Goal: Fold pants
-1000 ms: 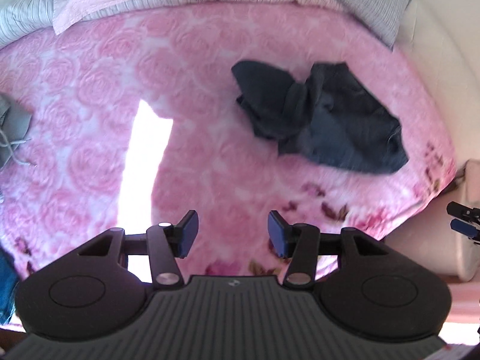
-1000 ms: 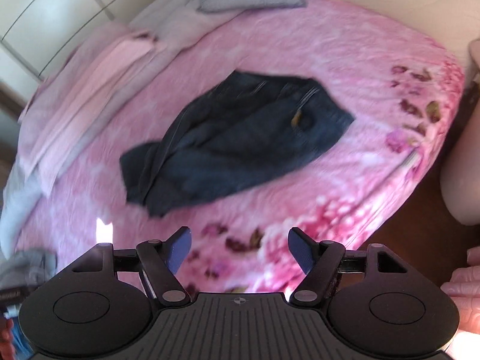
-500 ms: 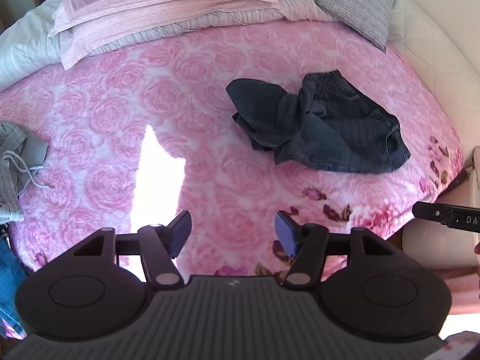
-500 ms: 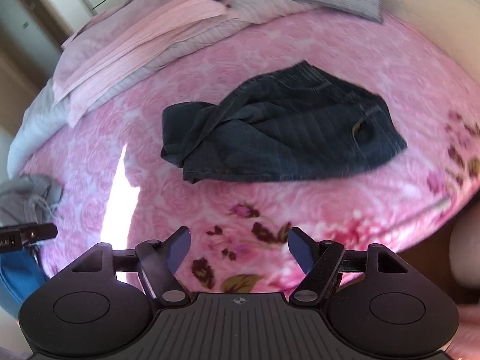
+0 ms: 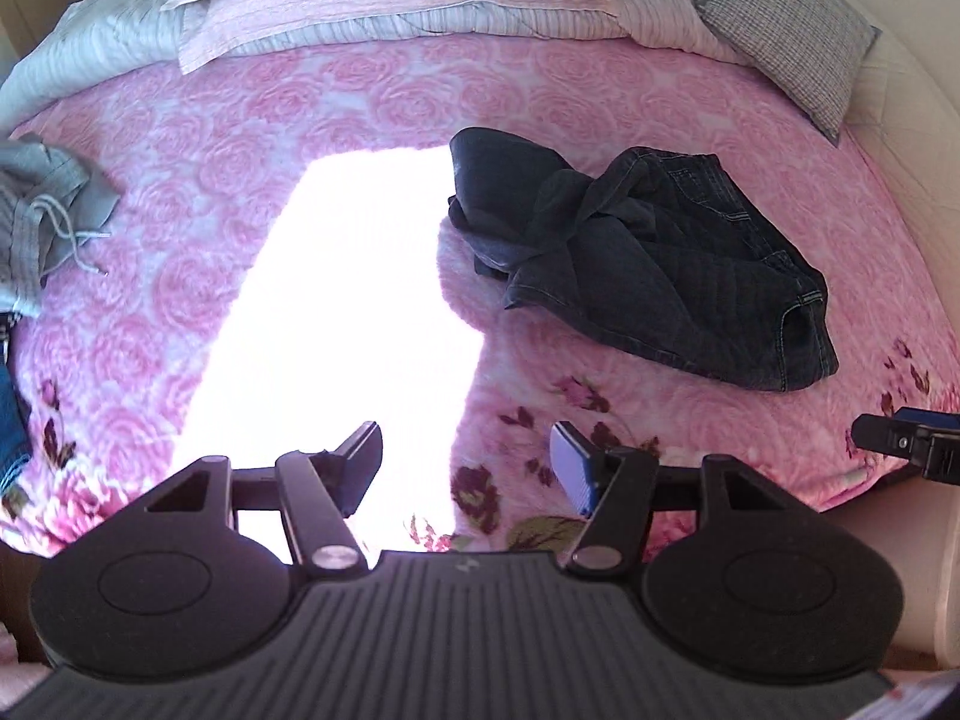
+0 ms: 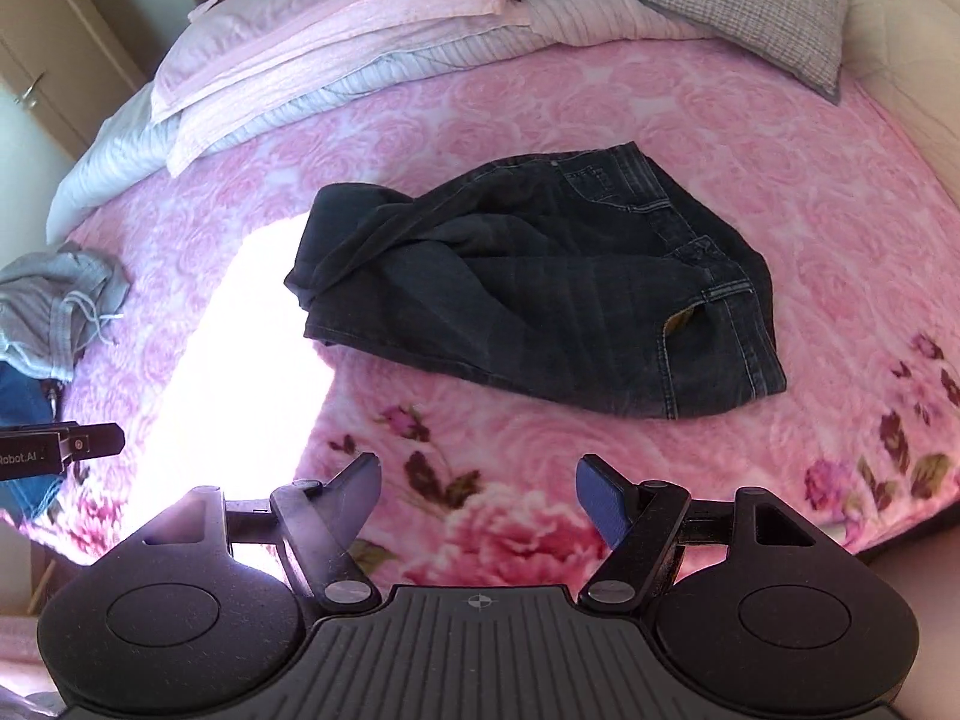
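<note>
At the far left edge of the bed (image 6: 780,120) lies a grey garment (image 6: 54,300) with a drawstring, and just below it something blue (image 6: 24,420) hangs off the side; neither looks to be part of the job. Next comes a bright sun patch (image 5: 336,312) across the pink rose cover. The left gripper (image 5: 467,461) hangs over the near edge of the bed, its jaws moderately wide with nothing between them; they have just been opening. Right of the sun patch lie the pants (image 6: 540,288), dark denim, in a crumpled heap around the middle of the bed: the legs are bunched and twisted at the left end, the waistband with its pocket and belt loops at the right. The right gripper (image 6: 479,492) hovers near the bed's edge in front of them, jaws wide and empty, well apart from the cloth. By the look of it, nothing of the folding is done: the pants must first be gripped, spread flat and straightened, then folded.
</note>
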### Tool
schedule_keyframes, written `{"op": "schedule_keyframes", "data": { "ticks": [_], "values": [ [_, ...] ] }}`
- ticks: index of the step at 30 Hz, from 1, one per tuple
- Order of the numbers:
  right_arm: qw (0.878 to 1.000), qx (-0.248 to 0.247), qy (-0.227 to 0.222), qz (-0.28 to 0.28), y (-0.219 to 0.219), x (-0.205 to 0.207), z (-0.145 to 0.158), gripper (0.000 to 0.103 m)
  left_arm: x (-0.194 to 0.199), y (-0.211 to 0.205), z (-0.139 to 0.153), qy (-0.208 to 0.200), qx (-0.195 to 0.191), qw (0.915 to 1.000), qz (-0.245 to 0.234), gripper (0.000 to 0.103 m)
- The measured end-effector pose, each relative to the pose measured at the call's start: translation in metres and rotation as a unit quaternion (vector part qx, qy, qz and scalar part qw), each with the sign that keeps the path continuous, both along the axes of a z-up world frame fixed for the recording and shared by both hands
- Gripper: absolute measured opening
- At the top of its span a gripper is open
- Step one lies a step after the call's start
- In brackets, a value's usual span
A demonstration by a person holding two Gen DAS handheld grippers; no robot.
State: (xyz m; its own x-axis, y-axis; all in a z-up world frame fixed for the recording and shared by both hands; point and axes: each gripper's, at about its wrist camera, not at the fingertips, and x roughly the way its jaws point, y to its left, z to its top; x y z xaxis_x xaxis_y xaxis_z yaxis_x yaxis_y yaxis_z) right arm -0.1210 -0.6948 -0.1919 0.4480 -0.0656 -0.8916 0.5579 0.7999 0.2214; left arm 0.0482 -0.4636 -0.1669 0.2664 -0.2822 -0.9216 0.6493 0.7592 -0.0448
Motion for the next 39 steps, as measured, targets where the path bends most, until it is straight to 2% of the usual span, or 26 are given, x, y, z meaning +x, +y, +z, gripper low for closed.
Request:
{"op": "schedule_keyframes", "data": {
  "ticks": [12, 17, 24, 27, 31, 36, 39],
  "values": [
    [0.999, 0.016, 0.013, 0.045, -0.001, 0.018, -0.016, 0.069, 0.000, 0.022, 0.004, -0.022, 0.029, 0.9971, 0.067, 0.060],
    [0.999, 0.016, 0.018, 0.026, -0.004, 0.020, -0.020, 0.069, 0.010, 0.020, 0.000, -0.023, 0.037, 0.9967, 0.068, 0.060],
    [0.999, 0.019, 0.022, -0.021, -0.016, 0.015, -0.028, 0.069, 0.026, 0.013, -0.008, -0.030, 0.048, 0.9976, 0.040, 0.060],
    [0.999, 0.017, 0.018, -0.045, -0.023, 0.009, -0.035, 0.069, 0.032, 0.011, -0.017, -0.035, 0.033, 0.9984, 0.031, 0.064],
    [0.994, 0.008, 0.009, -0.110, -0.046, -0.010, -0.051, 0.069, 0.044, 0.015, -0.042, -0.029, -0.015, 0.9990, 0.031, 0.065],
    [0.978, 0.009, 0.002, -0.210, -0.087, -0.046, -0.081, 0.069, 0.072, 0.026, -0.090, 0.009, -0.044, 0.9972, 0.060, 0.067],
    [0.963, 0.012, -0.011, -0.269, -0.111, -0.067, -0.104, 0.069, 0.092, 0.016, -0.117, 0.019, -0.056, 0.9963, 0.062, 0.068]
  ]
}}
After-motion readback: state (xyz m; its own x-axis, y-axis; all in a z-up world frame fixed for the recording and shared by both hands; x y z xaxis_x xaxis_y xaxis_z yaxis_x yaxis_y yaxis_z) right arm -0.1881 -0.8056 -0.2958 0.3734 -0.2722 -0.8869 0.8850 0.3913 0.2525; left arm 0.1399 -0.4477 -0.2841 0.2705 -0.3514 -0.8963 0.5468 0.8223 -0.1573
